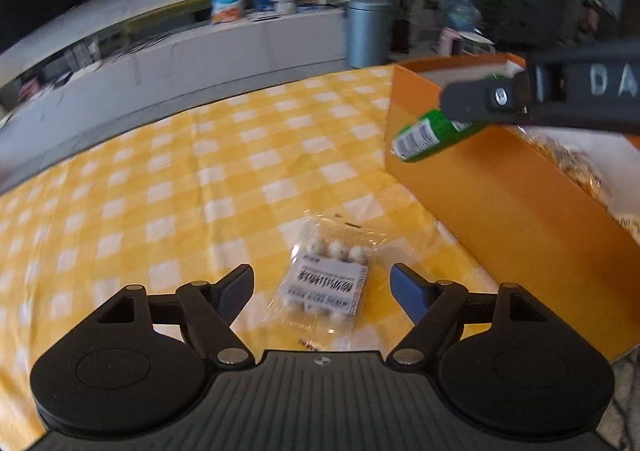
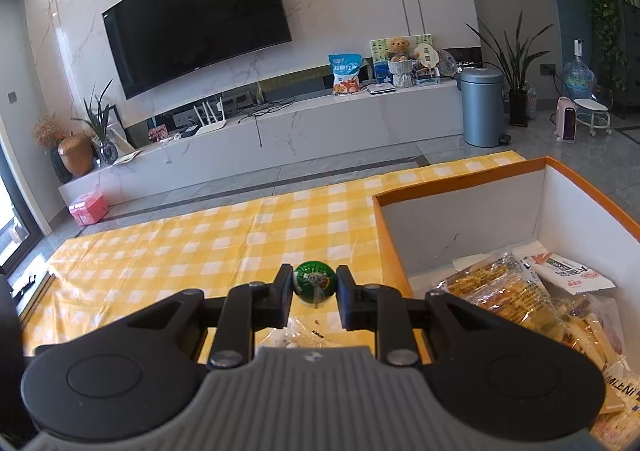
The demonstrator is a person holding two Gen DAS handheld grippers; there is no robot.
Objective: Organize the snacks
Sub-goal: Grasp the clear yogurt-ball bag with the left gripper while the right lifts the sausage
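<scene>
Here, right gripper (image 2: 314, 285) grasps green packet (image 2: 314, 282); left gripper (image 1: 322, 287) spread over clear bag (image 1: 326, 279).

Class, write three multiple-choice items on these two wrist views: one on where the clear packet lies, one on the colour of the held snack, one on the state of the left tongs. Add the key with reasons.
1. Where does the clear packet of white balls lie?
A. Inside the orange box
B. On the checked cloth, in front of the left tongs
C. On the TV bench

2. What colour is the tube held by the right tongs?
A. Green
B. Red
C. Blue

3. How do the left tongs stand?
A. Shut on the packet
B. Shut on nothing
C. Open, holding nothing

Key:
1 B: the clear packet rests on the checked cloth, outside the orange box.
2 A: the tube in the right tongs is green.
3 C: the left tongs are spread wide, apart from the packet.
</scene>
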